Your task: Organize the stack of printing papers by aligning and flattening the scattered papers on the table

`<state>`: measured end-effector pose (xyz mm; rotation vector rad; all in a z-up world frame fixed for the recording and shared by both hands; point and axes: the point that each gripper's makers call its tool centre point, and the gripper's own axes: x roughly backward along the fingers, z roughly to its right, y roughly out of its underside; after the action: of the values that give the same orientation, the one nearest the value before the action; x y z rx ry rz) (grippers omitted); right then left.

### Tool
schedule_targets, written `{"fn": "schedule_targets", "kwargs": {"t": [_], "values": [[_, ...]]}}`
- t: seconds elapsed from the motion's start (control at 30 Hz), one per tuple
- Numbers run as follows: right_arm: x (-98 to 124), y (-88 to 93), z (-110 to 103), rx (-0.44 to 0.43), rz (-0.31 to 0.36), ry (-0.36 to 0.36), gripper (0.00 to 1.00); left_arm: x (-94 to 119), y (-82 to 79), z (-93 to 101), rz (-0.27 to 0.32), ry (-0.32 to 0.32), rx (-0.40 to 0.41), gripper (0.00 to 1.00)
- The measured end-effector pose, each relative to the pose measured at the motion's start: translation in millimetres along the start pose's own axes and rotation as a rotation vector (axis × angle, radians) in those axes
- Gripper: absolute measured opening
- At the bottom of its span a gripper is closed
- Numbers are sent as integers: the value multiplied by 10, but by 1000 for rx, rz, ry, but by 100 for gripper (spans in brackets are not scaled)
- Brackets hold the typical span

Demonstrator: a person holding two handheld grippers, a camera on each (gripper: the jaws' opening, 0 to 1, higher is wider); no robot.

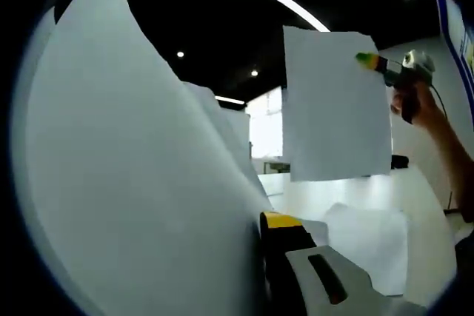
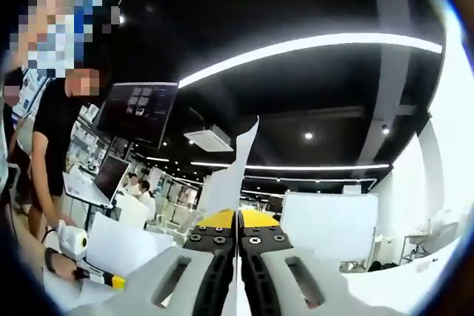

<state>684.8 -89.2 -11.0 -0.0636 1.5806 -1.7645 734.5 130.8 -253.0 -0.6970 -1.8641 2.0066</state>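
Observation:
In the left gripper view a large white sheet (image 1: 141,183) curves up across the left half and hides one jaw. My left gripper (image 1: 264,220) looks shut on its edge beside the yellow-tipped jaw. Higher up at the right, my right gripper (image 1: 368,59) holds a second white sheet (image 1: 337,105) in the air by its upper right edge. In the right gripper view that gripper (image 2: 237,216) is shut on this sheet (image 2: 235,175), seen edge-on as a thin white strip. The left gripper (image 2: 111,280) appears at lower left with its sheet (image 2: 122,246).
More white papers (image 1: 370,238) lie loosely on the white table (image 1: 426,205) below the raised sheet. A person (image 2: 52,138) in a dark shirt stands at the left of the right gripper view, near a laptop (image 2: 100,179). A whiteboard (image 2: 329,223) stands behind.

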Motion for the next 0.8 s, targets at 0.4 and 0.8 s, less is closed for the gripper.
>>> {"fn": "schedule_targets", "kwargs": {"t": [0.4,0.8], "values": [[33,-148,-74,-43,40,-38,0,2,-2,-2,1,0,0,11],[52,-234,-157,-112,57,-91,0,5,2,-9,-1,-1,-1,11]]}}
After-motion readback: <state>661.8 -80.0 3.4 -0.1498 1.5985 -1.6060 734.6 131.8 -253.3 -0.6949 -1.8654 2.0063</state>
